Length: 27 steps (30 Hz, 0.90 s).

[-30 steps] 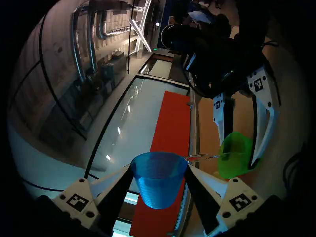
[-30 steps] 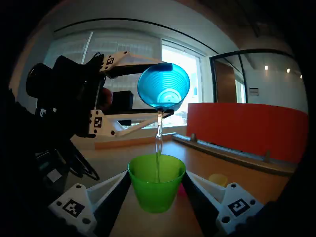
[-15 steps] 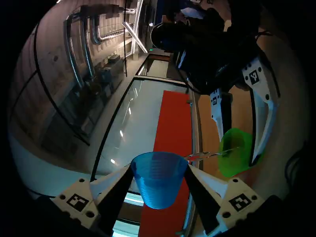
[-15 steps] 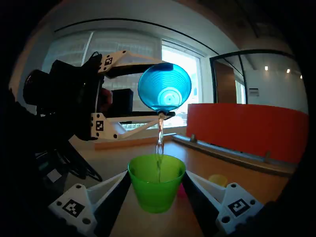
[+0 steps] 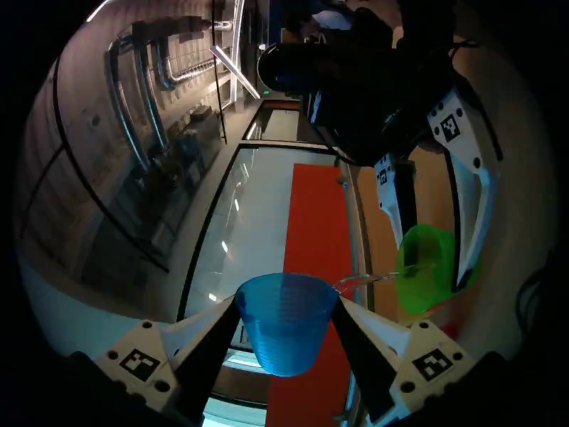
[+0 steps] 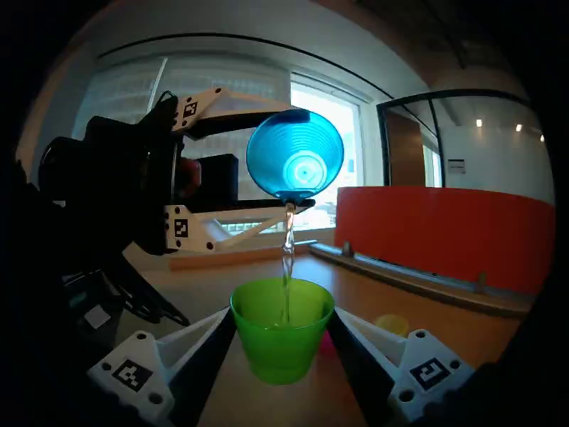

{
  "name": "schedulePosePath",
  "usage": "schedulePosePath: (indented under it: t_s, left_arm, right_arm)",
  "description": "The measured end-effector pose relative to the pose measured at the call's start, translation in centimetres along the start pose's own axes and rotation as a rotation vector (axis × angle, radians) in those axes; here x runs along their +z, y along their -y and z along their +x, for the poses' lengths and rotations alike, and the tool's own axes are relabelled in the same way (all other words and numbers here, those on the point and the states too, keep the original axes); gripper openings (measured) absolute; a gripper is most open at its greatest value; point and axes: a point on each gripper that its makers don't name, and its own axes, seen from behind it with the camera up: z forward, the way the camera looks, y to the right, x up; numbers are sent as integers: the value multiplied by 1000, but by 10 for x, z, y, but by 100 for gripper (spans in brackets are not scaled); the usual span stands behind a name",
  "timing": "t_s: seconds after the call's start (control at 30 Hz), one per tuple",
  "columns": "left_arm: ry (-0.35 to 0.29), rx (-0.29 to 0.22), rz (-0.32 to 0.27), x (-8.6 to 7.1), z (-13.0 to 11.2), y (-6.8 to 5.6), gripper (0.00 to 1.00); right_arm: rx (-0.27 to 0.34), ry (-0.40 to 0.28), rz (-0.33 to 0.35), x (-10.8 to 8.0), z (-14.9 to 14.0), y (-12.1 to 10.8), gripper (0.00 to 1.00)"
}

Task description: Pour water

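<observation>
Above a wooden table (image 6: 398, 313) backed by a long orange partition (image 6: 448, 228), two hand-held grippers meet for a pour. The left gripper (image 6: 299, 156) is raised and turned on its side, its fingers closed to the width of a blue cup (image 6: 295, 153) and pressing on its walls, so the cup's mouth faces the right gripper view. The right gripper (image 6: 282, 317) sits lower, level, closed in the same way around an upright green cup (image 6: 282, 338) just above the tabletop. In the left gripper view the blue cup (image 5: 286, 331) lies near between its own fingers, with the green cup (image 5: 427, 267) farther off to one side. A thin stream of water (image 6: 287, 242) falls from the blue cup's lower lip through open air and lands inside the green cup, near its middle. A small yellow object (image 6: 392, 324) rests on the table beyond. The likely failure is a spill: the stream is narrow and the drop long, so a small sideways drift of either hand would carry it over the green rim onto the wood. A sharper tilt could throw the water past the far rim. The fill level is hard to judge, so overflow is possible.
</observation>
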Motion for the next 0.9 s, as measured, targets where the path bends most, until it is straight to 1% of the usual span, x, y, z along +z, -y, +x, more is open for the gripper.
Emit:
schedulePosePath:
  t_s: [0.27, 0.47, 0.67, 0.9]
  left_arm:
    - [2, 38, 9, -5, 2, 3, 87]
    - [-3, 77, 16, -6, 5, 2, 87]
    - [-7, 129, 21, -5, 9, 0, 87]
    - [-16, 156, 28, -4, 13, 0, 87]
  right_arm:
    - [-2, -2, 1, 0, 1, 1, 90]
    - [-1, -4, 0, 1, 2, 1, 90]
    - [-1, -8, 0, 1, 3, 1, 90]
    - [-2, -10, -2, 0, 3, 0, 90]
